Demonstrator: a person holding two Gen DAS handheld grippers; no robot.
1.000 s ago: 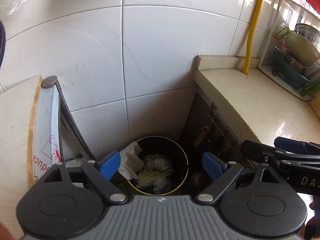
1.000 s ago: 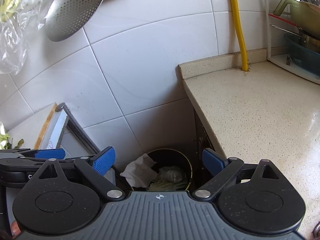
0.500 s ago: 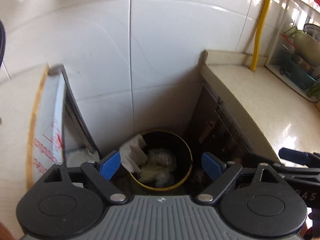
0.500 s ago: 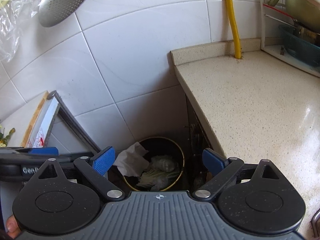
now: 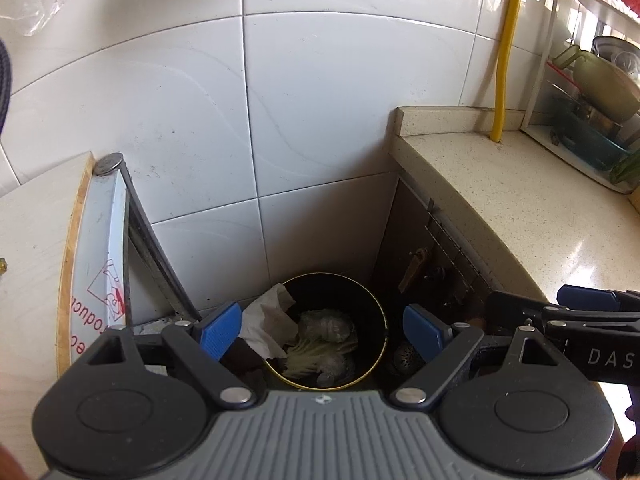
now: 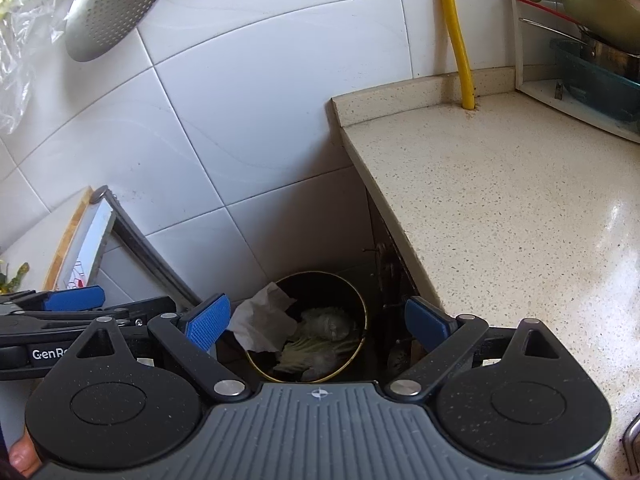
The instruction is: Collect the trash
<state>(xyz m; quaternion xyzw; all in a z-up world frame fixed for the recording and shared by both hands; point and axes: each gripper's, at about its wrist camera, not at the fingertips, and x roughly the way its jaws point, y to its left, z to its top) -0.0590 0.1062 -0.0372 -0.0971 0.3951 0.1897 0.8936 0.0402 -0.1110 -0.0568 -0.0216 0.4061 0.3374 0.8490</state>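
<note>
**Both grippers wait over the bin, with nothing in them**

This is a kitchen corner with white wall tiles and a speckled counter on the right. Down on the floor, in the gap between the wall and the counter, stands a round black bin with a gold rim.

The trash is already inside the bin. A crumpled white tissue hangs over its left edge. Next to it lie some pale cabbage leaves and a few soft grey lumps I cannot name.

The left gripper points down at the bin. Its blue pads are wide apart and nothing is between them. The right gripper is just beside it and looks the same: wide open and empty.

A white board leans on the wall to the left of the bin. A yellow pipe runs up the wall at the back of the counter, and a rack with a pot sits far right.

I think the dropping step is over for this load. No more trash shows on the counter here. The next move would be to lift away from the bin and look around for more, keeping the two grippers from bumping.
</note>
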